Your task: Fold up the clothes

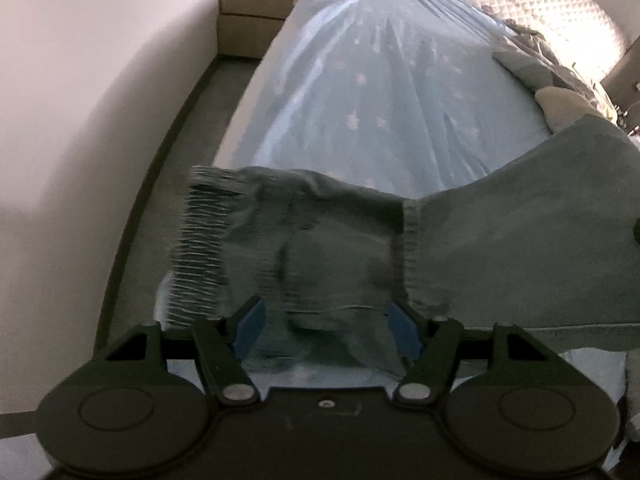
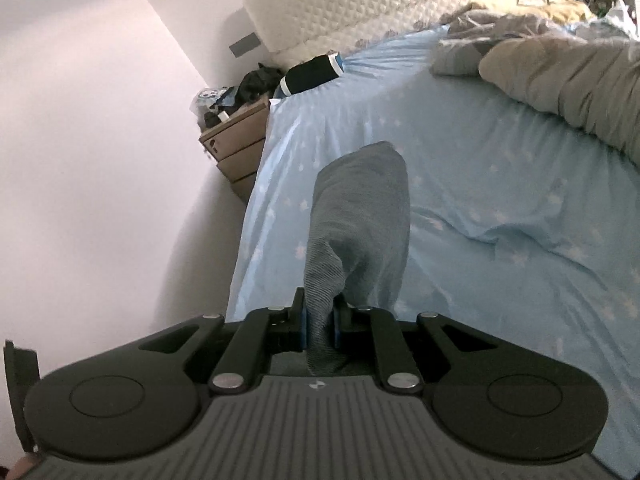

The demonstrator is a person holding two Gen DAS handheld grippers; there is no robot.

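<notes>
A grey-green knit garment (image 1: pixel 500 248) with a ribbed cuff (image 1: pixel 204 240) hangs, blurred, above the light blue star-print bed sheet (image 1: pixel 380 92). My left gripper (image 1: pixel 326 320) has its jaws set wide, and a thick bunch of the cloth fills the gap between the blue pads (image 1: pixel 250 320). In the right wrist view my right gripper (image 2: pixel 320 324) is shut on a narrow fold of the same garment (image 2: pixel 360 216). That fold rises in front of the fingers over the sheet (image 2: pixel 500 160).
A pile of grey clothes and bedding (image 2: pixel 568 76) lies along the bed's far right side. A dark phone-like object (image 2: pixel 312 74) rests at the bed's head corner. A wooden nightstand (image 2: pixel 236 144) with clutter stands by the white wall. A strip of floor (image 1: pixel 172 160) runs left of the bed.
</notes>
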